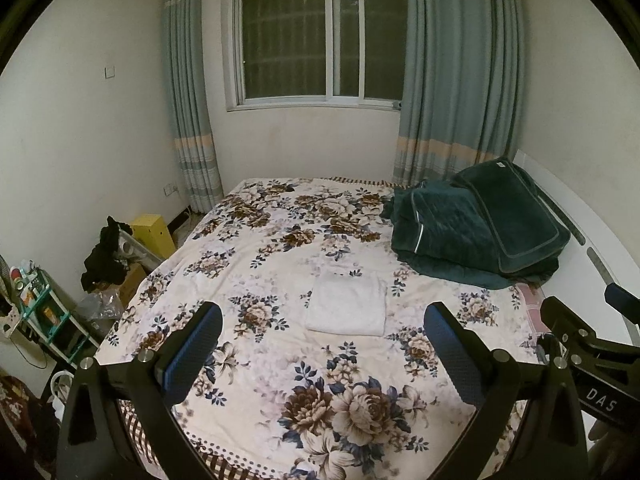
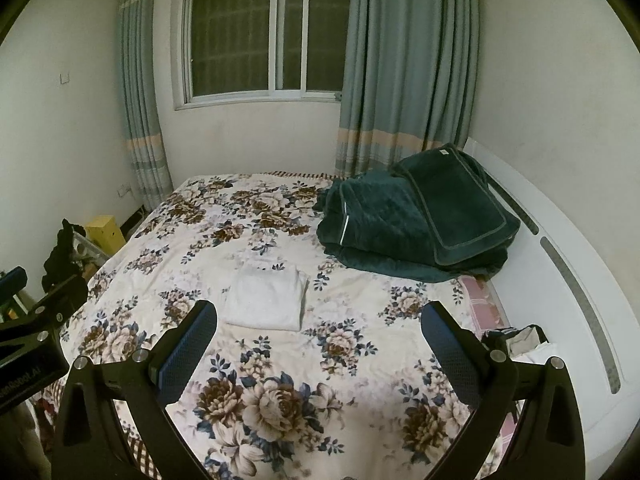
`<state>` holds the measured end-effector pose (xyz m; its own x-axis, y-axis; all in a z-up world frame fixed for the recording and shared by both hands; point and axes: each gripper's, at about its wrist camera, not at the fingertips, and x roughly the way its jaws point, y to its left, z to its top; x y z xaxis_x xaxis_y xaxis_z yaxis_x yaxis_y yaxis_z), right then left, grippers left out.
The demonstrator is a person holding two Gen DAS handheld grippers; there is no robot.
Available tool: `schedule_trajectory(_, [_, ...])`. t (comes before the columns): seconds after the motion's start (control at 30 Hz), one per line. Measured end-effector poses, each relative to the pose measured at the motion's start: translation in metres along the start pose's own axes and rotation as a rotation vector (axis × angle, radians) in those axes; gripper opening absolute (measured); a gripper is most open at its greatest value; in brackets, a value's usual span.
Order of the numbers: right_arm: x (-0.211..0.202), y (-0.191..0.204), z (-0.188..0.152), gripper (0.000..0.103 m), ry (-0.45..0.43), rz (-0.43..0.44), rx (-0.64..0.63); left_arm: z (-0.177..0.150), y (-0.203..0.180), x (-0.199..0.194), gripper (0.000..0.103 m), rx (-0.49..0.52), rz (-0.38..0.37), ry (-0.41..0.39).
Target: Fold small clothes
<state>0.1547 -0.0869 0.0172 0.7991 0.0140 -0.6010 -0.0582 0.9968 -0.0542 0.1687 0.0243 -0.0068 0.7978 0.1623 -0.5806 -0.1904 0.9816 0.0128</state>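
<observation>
Here, from the left wrist, the left gripper [image 1: 322,320] hangs spread wide and empty above the floral bedspread [image 1: 280,364], the folded white garment [image 1: 347,305] lying flat beyond its fingertips. From the right wrist, the right gripper [image 2: 318,320] is likewise agape, the garment [image 2: 265,297] near its left finger, a green quilt [image 2: 416,216] behind.

White letters "DAS" on black body of right gripper [image 1: 600,396], seen at left-wrist view's right edge. Partial white lettering on left gripper [image 2: 24,376] in right-wrist view, illegible.
</observation>
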Motion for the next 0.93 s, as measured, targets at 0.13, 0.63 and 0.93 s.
schedule_trajectory(0.13, [-0.0004, 0.0004, -0.0007, 0.103, -0.002, -0.002, -0.002, 0.0006, -0.0002, 0.0011, 0.103, 0.002, -0.001, 0.001])
schedule_trajectory(0.63, [0.0012, -0.0004, -0.0009, 0.103, -0.003, 0.001, -0.002, 0.0018, -0.0001, 0.0013, 0.103, 0.004, 0.0, -0.001])
schedule_trajectory(0.93, [0.0023, -0.0008, -0.0003, 0.103, -0.001, 0.004, -0.001, 0.0028, 0.0028, -0.0013, 0.103, 0.01, 0.011, -0.009])
